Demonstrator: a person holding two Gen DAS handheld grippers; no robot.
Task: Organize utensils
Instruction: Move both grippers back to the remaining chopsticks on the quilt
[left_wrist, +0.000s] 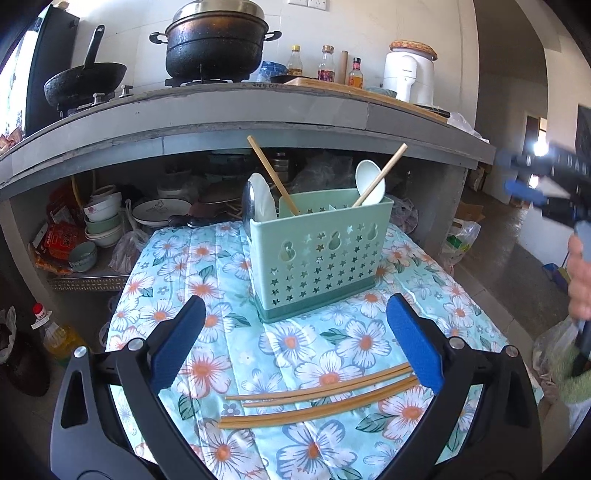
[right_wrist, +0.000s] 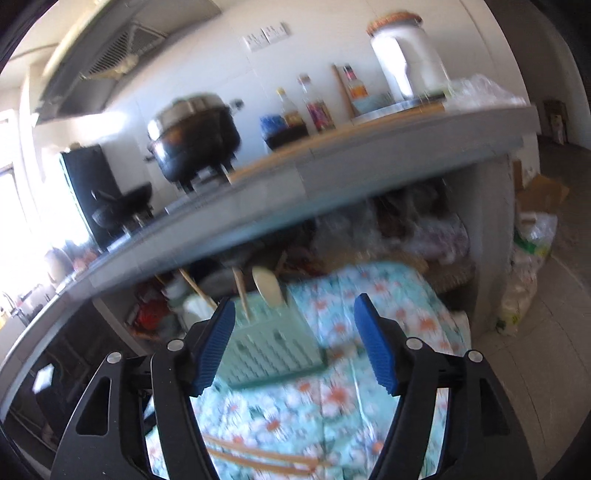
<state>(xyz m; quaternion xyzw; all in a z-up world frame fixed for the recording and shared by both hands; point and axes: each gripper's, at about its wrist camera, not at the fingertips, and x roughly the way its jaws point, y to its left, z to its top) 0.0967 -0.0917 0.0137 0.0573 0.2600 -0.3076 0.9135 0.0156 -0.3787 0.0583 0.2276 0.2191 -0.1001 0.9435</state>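
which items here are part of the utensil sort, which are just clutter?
Job:
- green utensil holder, already holding two chopsticks and white spoons
- loose chopsticks on the floral cloth

Clutter:
- black pot
- wok
- sauce bottles
- white appliance
- bowls under the counter

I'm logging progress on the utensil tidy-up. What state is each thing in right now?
Green holder: upright on the floral cloth.
Two chopsticks in the holder: leaning, crossed apart.
White spoons: standing in the holder.
Loose chopsticks: lying flat on the cloth, not yet put away.
Left gripper: open, empty.
Right gripper: open, empty.
Black pot: lid on.
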